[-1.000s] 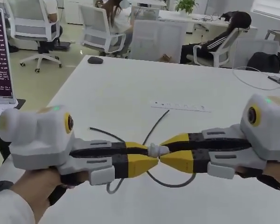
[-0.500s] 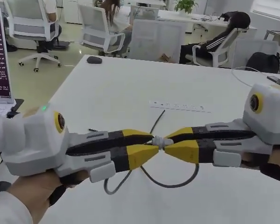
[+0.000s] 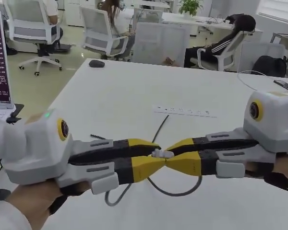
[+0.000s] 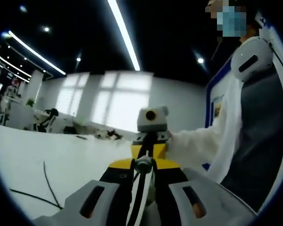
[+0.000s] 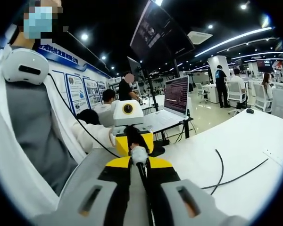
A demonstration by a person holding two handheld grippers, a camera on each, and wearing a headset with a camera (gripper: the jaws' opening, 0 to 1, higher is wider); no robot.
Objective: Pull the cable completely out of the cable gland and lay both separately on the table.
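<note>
Meeting tip to tip above the white table (image 3: 134, 91): left gripper (image 3: 152, 154) and right gripper (image 3: 173, 152), each with jaws closed on opposite ends of the small white cable gland (image 3: 162, 154). Dark grey cable (image 3: 161, 125) loops beneath them, trailing across the table.

Head view looks forward and down onto the white table (image 3: 134, 91) from close above. The two gripper views face one another at close range, sharing the cable gland (image 3: 162, 154).
</note>
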